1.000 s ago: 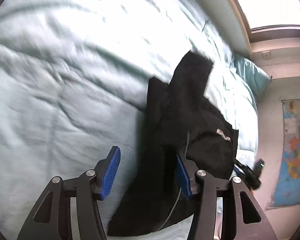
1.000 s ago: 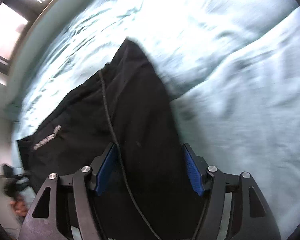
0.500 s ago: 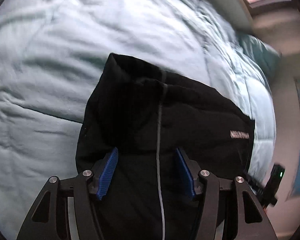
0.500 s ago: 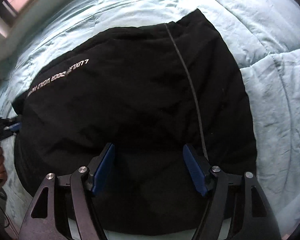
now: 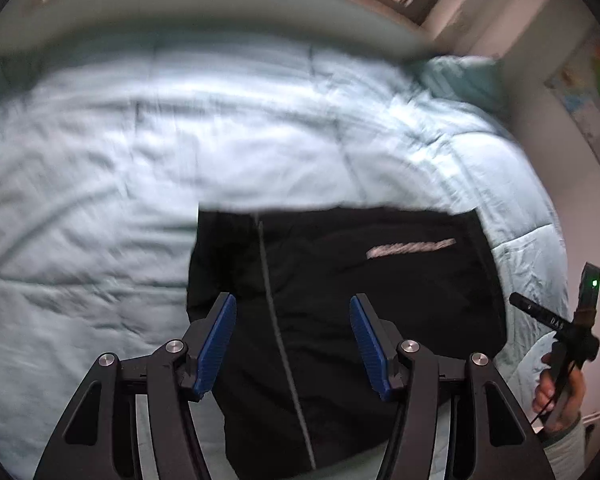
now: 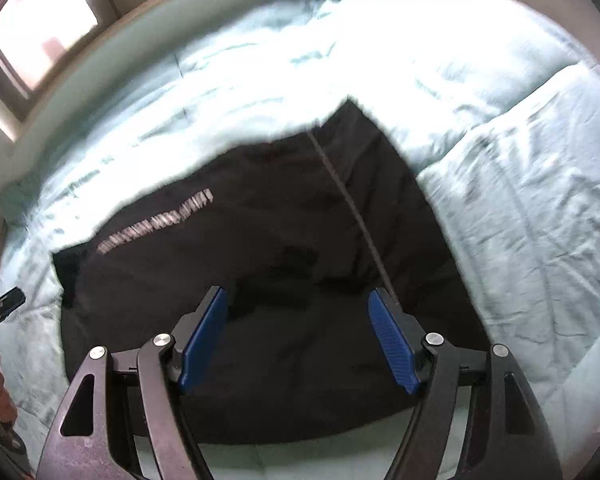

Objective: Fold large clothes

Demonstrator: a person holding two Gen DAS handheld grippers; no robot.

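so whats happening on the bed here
A person is folding a black garment on a light blue quilt, a handheld gripper in each hand. The garment lies folded into a compact block, its white lettering facing up. The left gripper and right gripper both hang above it, jaws open and gripping nothing; the right one's jaws have just been opening.

place: home bedroom | evid: bed w/ pale-blue quilt, pillow, window, wall map
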